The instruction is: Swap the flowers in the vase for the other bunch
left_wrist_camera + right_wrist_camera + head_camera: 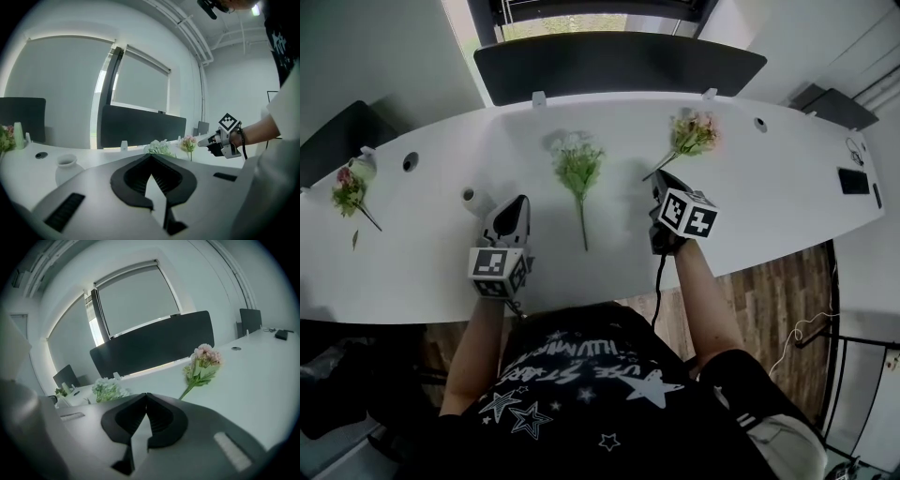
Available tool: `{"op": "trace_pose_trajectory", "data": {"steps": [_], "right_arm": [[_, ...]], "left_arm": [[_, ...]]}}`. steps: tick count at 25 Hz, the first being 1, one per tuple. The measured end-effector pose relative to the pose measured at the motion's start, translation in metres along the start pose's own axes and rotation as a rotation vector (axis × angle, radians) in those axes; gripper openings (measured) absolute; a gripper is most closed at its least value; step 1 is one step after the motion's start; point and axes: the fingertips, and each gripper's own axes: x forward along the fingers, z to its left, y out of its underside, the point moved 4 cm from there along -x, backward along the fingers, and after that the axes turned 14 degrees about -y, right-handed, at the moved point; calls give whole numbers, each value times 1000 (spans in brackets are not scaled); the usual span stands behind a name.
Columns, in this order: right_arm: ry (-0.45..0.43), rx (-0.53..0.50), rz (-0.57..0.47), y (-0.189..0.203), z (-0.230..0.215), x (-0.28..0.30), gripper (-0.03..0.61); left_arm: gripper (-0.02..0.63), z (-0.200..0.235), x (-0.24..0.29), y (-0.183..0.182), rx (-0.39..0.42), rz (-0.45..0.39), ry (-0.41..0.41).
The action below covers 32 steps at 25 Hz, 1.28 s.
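Two hand-held grippers over the counter [787, 202] in the head view: what is each doing?

Both have their jaws together on nothing. The left hand-held gripper [517, 208] is just beside the small white vase [472, 198]. The right hand-held gripper [662, 180] has its tip beside the stem end of the pink bunch [692, 133]. A white bunch [578, 161] lies flat between them, and a third bunch [347, 192] lies far off to the left.

And the left gripper view?

Its jaws meet, with only bare counter past them. The vase [65, 165] stands upright to the left, and nothing stands in its mouth. I'd judge the old flowers are already out.

The right gripper view?

Jaws together again. The pink bunch [202, 363] lies ahead and to the right, with its stem [187, 391] running down behind the gripper's body.

How will a bunch handle?

Light and soft, I expect. The heads would crush and the leaves would slip, so the hold belongs low on the thin stem, well below the blooms. That stem is a narrow target lying flat on the counter, so the jaws must open and come down astride it. The vase looks light and tippable, so steadying it may help.
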Motion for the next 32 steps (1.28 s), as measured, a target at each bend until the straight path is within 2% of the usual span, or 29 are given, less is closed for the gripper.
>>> {"op": "trace_pose_trajectory", "data": {"steps": [5,10,15,19,22,24,32], "right_arm": [[70,59,9,-7,-42,6,12],[134,197,16,-7,-80,19,141],[218,328,-36,-11,-114,31,195],[257,379,-24,-12,-130,41,201],[286,438,-8,-10,-140,47,200],[299,470,3,-9,-145,51,199],[315,500,69,-13,-157,67,179]], "left_arm": [[8,-11,17,-2,19,22,3],[8,-14,24,0,57,53,-18],[8,-12,29,1,84,69,-32],[8,-12,31,6,88,90,-26],[8,-16,31,7,131,114,-14],[8,-18,33,7,139,99,-11],[8,-16,37,11,129,83,-21]]}}
